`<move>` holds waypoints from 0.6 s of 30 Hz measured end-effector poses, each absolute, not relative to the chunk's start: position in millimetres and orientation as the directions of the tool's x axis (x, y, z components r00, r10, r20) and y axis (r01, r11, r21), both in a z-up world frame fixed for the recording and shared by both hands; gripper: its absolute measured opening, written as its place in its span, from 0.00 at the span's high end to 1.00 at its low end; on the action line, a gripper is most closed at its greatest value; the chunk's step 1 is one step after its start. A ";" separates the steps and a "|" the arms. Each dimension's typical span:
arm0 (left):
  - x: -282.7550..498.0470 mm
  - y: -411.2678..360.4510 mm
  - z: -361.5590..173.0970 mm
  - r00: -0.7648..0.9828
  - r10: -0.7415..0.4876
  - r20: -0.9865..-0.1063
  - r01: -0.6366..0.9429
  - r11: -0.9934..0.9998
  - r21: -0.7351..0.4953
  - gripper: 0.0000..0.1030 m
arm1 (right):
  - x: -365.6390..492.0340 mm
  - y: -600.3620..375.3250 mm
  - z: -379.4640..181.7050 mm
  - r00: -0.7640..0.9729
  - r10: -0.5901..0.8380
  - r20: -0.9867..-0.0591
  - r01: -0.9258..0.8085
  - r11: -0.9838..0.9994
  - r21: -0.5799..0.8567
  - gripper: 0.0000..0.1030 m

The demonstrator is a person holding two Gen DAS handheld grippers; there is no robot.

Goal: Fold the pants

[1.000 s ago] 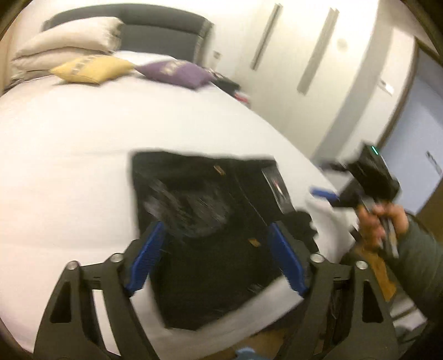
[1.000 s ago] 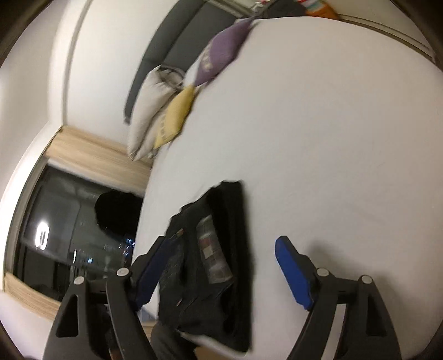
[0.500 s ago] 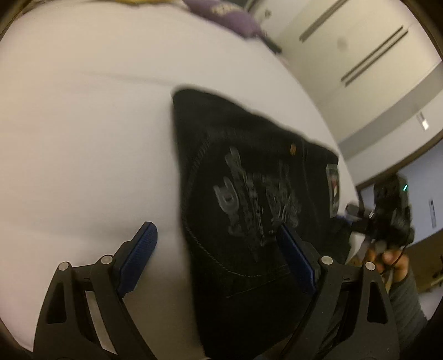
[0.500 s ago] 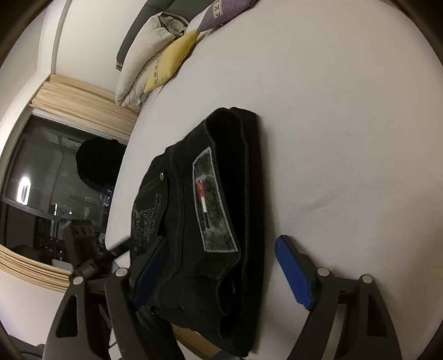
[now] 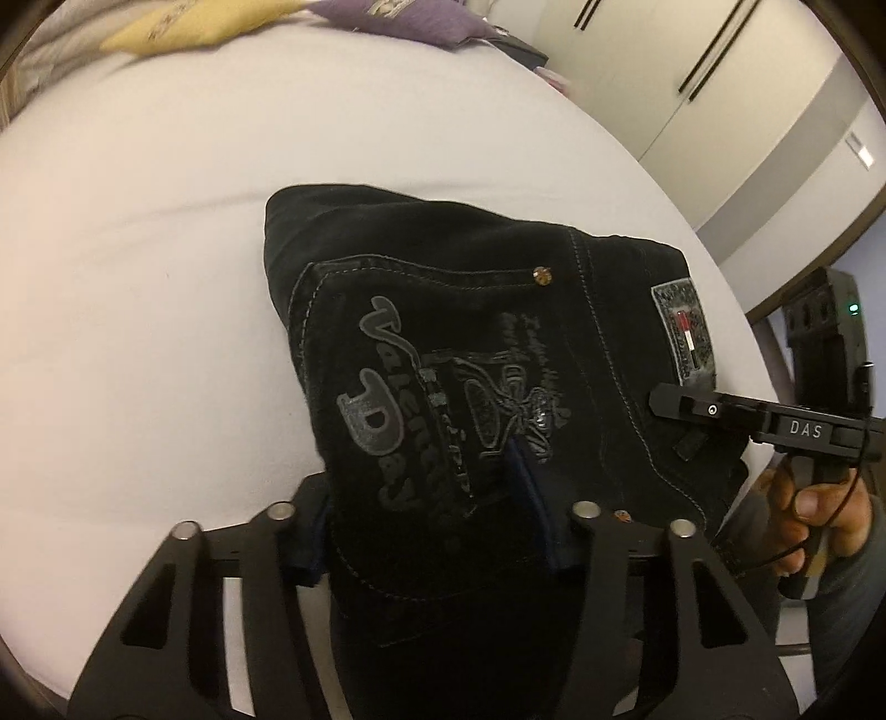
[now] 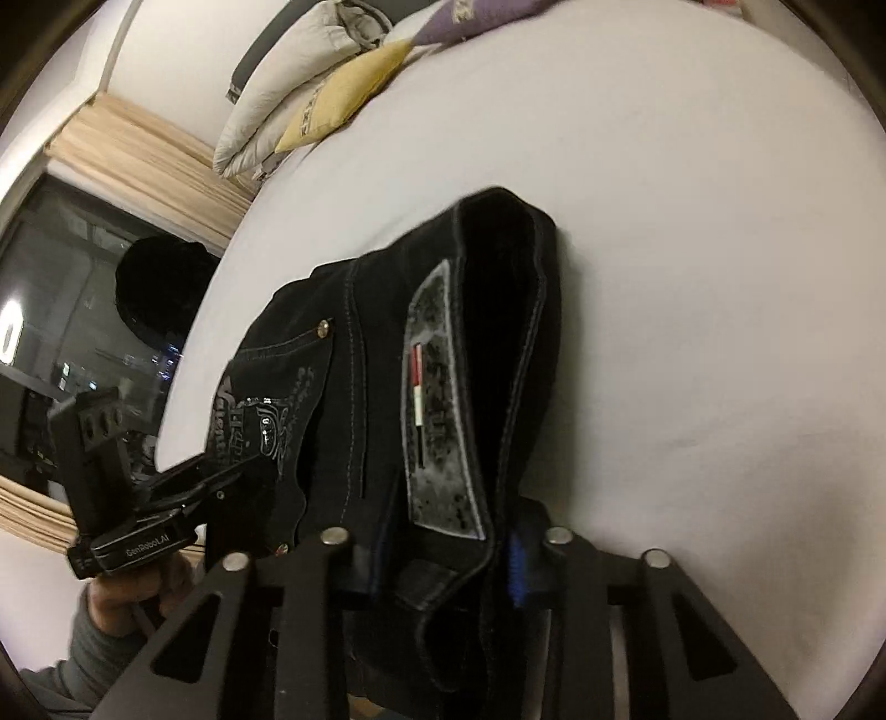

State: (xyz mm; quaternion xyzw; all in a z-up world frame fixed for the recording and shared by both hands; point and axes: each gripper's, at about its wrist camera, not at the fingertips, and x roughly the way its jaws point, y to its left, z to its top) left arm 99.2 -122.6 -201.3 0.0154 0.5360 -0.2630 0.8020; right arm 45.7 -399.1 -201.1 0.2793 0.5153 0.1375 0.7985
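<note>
Black folded pants [image 5: 470, 343] with a grey printed back pocket and a grey waist patch lie on the white bed [image 5: 138, 277]. My left gripper [image 5: 426, 531] is shut on the near pocket-side edge of the pants. My right gripper [image 6: 443, 559] is shut on the waistband end of the pants [image 6: 443, 360], beside the patch. Each gripper shows in the other's view, the right gripper at the pants' right edge in the left wrist view [image 5: 775, 421] and the left at their left edge in the right wrist view [image 6: 144, 526].
Yellow [image 6: 343, 94], purple [image 5: 421, 22] and white pillows [image 6: 288, 72] lie at the head of the bed. White wardrobe doors [image 5: 692, 72] stand to the right. A dark window with a wooden blind [image 6: 72, 310] is on the left side.
Both grippers have moved in onto the pants and closed on them: the left on the pocket-side edge, the right on the waistband end. Both were open half a second ago.
</note>
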 end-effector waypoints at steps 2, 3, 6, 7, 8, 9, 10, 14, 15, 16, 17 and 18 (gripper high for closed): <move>96.6 -124.5 -195.0 0.311 -0.379 -0.872 0.440 0.870 -0.221 0.67 | 43.5 -392.3 -191.4 0.445 0.472 -0.761 0.047 0.836 0.546 0.76; 95.8 -125.2 -192.2 0.316 -0.374 -0.872 0.442 0.871 -0.214 0.70 | 42.3 -388.9 -185.7 0.453 0.456 -0.766 0.035 0.850 0.526 0.77; 94.0 -128.9 -185.2 0.332 -0.353 -0.875 0.452 0.873 -0.181 0.76 | 38.8 -380.8 -168.8 0.480 0.415 -0.773 0.002 0.880 0.474 0.79; 93.4 -129.4 -182.9 0.336 -0.350 -0.874 0.455 0.873 -0.175 0.77 | 37.7 -377.4 -161.4 0.493 0.398 -0.773 -0.010 0.891 0.453 0.80; 92.7 -129.9 -179.4 0.341 -0.348 -0.873 0.460 0.872 -0.167 0.78 | 36.5 -376.8 -156.5 0.500 0.392 -0.773 -0.016 0.896 0.444 0.80; 92.3 -130.8 -175.5 0.348 -0.346 -0.872 0.465 0.871 -0.160 0.79 | 35.8 -374.1 -149.0 0.512 0.382 -0.770 -0.028 0.903 0.429 0.80; 92.2 -131.6 -170.3 0.356 -0.346 -0.868 0.470 0.869 -0.154 0.79 | 35.9 -371.6 -143.6 0.520 0.374 -0.768 -0.037 0.908 0.417 0.80; 92.1 -133.0 -152.5 0.400 -0.344 -0.850 0.475 0.870 -0.129 0.79 | 35.3 -368.1 -124.1 0.558 0.350 -0.753 -0.063 0.922 0.381 0.80; 93.2 -132.6 -147.0 0.412 -0.345 -0.843 0.476 0.871 -0.124 0.79 | 35.8 -368.1 -119.4 0.569 0.345 -0.747 -0.069 0.925 0.374 0.80; 95.0 -132.2 -141.9 0.422 -0.347 -0.838 0.476 0.871 -0.122 0.79 | 36.8 -368.0 -114.7 0.579 0.341 -0.741 -0.075 0.927 0.368 0.80; 97.1 -130.9 -137.4 0.430 -0.346 -0.834 0.476 0.872 -0.116 0.79 | 38.6 -368.4 -110.3 0.588 0.339 -0.735 -0.080 0.928 0.365 0.80; 100.3 -130.6 -132.6 0.441 -0.343 -0.829 0.476 0.873 -0.108 0.79 | 41.3 -368.9 -105.0 0.597 0.337 -0.728 -0.087 0.929 0.359 0.80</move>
